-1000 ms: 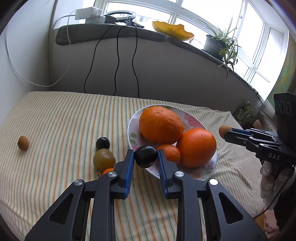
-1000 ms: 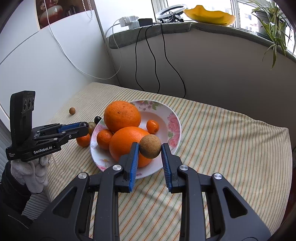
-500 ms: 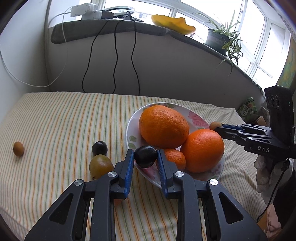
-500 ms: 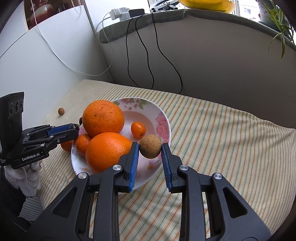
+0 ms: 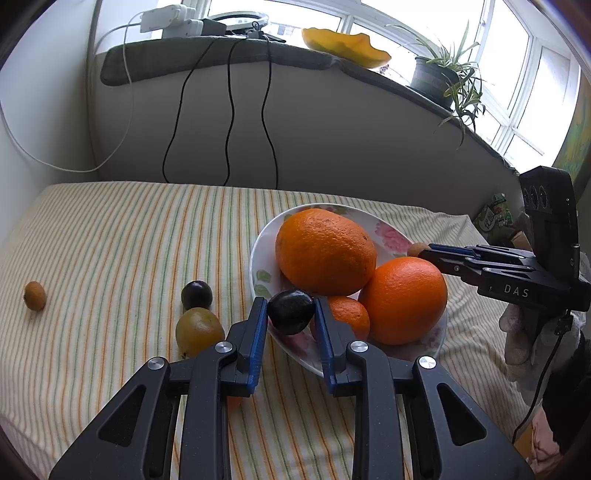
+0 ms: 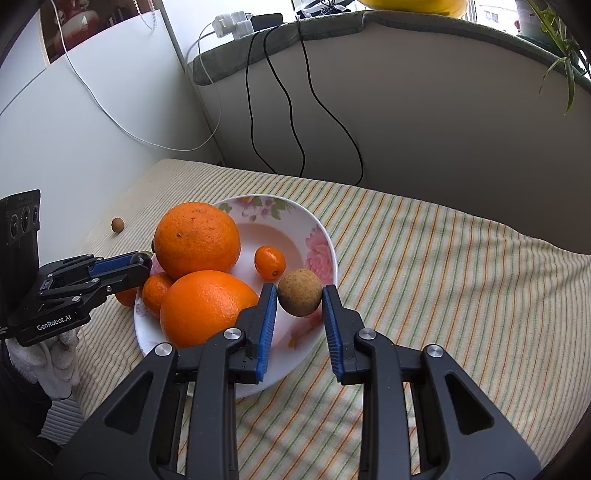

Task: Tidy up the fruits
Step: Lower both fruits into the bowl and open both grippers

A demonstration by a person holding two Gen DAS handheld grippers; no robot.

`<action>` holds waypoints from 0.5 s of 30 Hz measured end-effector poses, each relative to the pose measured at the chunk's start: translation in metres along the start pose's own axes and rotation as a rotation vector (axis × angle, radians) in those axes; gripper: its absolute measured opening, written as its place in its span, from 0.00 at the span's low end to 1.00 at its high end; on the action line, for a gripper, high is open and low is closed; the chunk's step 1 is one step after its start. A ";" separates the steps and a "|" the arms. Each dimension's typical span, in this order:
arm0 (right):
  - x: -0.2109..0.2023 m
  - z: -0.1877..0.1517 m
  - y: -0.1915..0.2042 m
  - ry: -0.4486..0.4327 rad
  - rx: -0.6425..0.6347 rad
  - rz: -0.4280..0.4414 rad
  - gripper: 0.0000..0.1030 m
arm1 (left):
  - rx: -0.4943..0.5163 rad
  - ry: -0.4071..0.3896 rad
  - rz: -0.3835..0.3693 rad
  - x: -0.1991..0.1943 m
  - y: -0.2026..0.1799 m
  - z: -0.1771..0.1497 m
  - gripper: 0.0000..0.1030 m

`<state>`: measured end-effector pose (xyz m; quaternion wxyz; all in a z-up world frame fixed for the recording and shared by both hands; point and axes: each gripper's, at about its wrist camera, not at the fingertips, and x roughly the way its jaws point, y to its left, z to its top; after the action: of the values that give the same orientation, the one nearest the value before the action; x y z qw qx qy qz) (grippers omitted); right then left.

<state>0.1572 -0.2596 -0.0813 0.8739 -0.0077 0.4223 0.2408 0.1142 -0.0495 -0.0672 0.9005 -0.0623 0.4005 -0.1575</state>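
Observation:
A flowered white plate (image 5: 391,236) (image 6: 325,236) holds two big oranges (image 5: 325,251) (image 6: 195,240), a mandarin (image 5: 349,317) and a kumquat (image 6: 269,262). My left gripper (image 5: 291,313) is shut on a dark plum (image 5: 291,312) over the plate's near left rim. My right gripper (image 6: 300,298) is shut on a round brown fruit (image 6: 300,297) above the plate's right side. On the cloth left of the plate lie another dark plum (image 5: 197,293), a green-yellow fruit (image 5: 199,330) and a small brown fruit (image 5: 35,295) (image 6: 117,224).
The striped cloth (image 5: 110,240) covers the table, which meets a grey wall with hanging cables (image 5: 229,122). A sill above carries a power strip (image 5: 166,20), a yellow dish (image 5: 343,42) and a potted plant (image 5: 436,79). A gloved hand (image 5: 524,332) holds the right gripper.
The right gripper with the brown fruit has moved in and down over the plate's right part. The left gripper with the plum has hardly shifted.

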 end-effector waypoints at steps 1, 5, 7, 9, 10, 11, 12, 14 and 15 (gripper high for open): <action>0.000 0.000 0.000 0.000 0.000 0.001 0.30 | 0.000 0.000 -0.001 0.000 0.000 0.000 0.25; -0.004 0.001 -0.001 -0.014 0.001 -0.022 0.46 | 0.000 -0.001 0.004 -0.002 0.002 0.000 0.33; -0.006 0.001 -0.004 -0.017 0.017 -0.012 0.49 | -0.005 -0.002 0.001 -0.002 0.004 0.000 0.33; -0.008 0.000 -0.004 -0.022 0.023 -0.009 0.50 | -0.005 -0.004 0.001 -0.004 0.004 0.000 0.33; -0.009 0.000 -0.003 -0.024 0.022 -0.012 0.52 | -0.005 -0.005 0.001 -0.005 0.004 0.000 0.33; -0.011 0.000 -0.002 -0.028 0.021 -0.018 0.55 | -0.005 -0.006 0.001 -0.005 0.004 0.000 0.33; -0.012 0.000 -0.001 -0.033 0.020 -0.023 0.56 | -0.006 -0.005 0.000 -0.005 0.004 0.000 0.33; -0.016 0.000 0.001 -0.042 0.020 -0.019 0.63 | -0.010 -0.010 0.004 -0.008 0.005 -0.002 0.34; -0.018 0.000 0.002 -0.046 0.020 -0.012 0.64 | -0.012 -0.012 0.006 -0.010 0.006 -0.002 0.34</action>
<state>0.1470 -0.2651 -0.0673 0.8849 0.0039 0.4042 0.2315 0.1080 -0.0405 -0.0633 0.9029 -0.0674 0.3964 -0.1522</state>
